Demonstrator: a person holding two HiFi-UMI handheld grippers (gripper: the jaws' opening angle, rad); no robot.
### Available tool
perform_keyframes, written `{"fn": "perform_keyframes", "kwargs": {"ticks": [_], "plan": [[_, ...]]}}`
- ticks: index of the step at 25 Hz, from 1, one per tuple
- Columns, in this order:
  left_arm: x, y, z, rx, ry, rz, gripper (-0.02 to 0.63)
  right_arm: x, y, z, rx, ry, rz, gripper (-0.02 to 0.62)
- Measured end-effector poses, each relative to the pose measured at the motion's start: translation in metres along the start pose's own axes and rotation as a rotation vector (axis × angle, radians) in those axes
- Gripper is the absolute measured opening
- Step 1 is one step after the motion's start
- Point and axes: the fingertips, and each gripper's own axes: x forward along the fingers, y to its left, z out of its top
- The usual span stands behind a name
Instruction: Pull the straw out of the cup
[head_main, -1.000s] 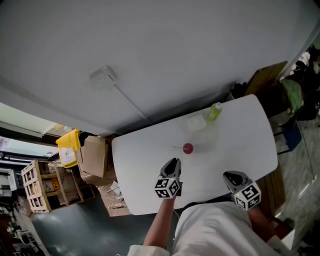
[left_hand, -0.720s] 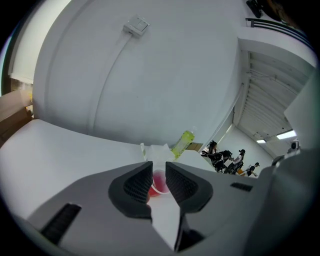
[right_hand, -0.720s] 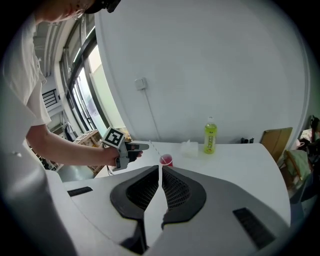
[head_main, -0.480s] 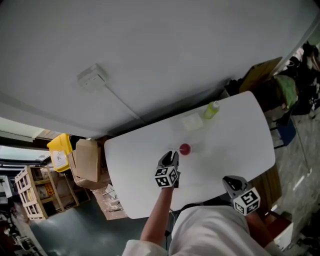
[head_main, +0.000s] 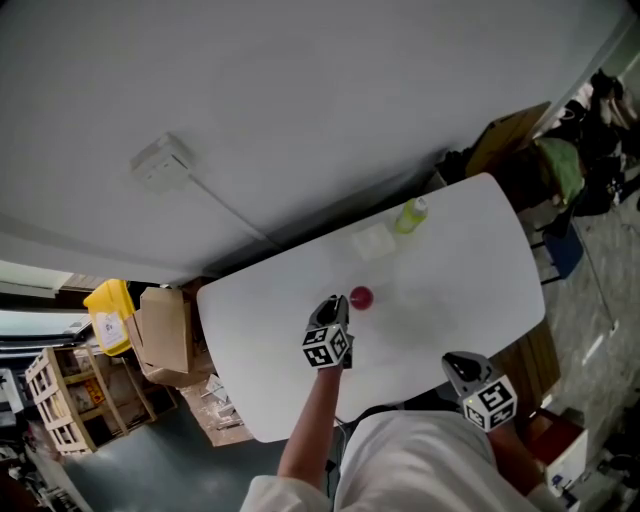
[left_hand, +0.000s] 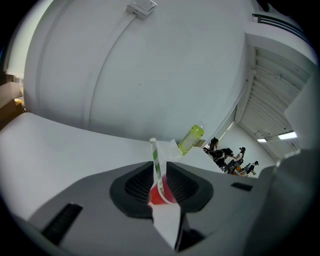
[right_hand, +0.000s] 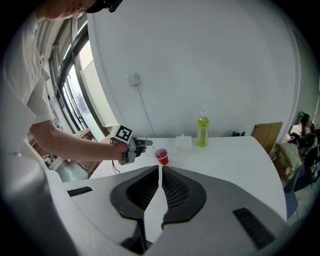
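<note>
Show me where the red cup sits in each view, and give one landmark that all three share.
Head view: red cup just above centre, on the white table.
Left gripper view: red cup low centre, seen through the gap between the jaws.
Right gripper view: red cup near centre, slightly below the middle.
Shared landmark: the green bottle, standing on the table beyond the cup.

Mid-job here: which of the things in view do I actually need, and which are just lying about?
For the job:
straw, standing between the jaws of the left gripper; red cup; right gripper, held back, jaws together.

Lying about:
green bottle; clear box; wall socket; cardboard boxes beside the table.
</note>
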Motion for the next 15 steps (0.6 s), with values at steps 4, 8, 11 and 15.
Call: {"fn": "perform_keyframes", "kwargs": {"ticks": [4,8,11,15], "plan": [[-0.004,-0.003,0.003,-0.016,-0.026,-0.013,0.032,-0.001,0.003,-0.003,0.006,0.004,-0.005,0.044],[-0.004,-0.006,0.005,-0.025,-0.036,-0.033,0.027,-0.002,0.003,-0.002,-0.003,-0.004,-0.018,0.044],[-0.008,-0.012,0.008,-0.029,-0.05,-0.05,0.026,-0.003,0.005,-0.005,-0.002,-0.005,-0.017,0.044],[-0.018,-0.019,0.014,-0.024,-0.071,-0.065,0.026,-0.007,0.008,-0.006,-0.006,-0.017,-0.028,0.044]]}}
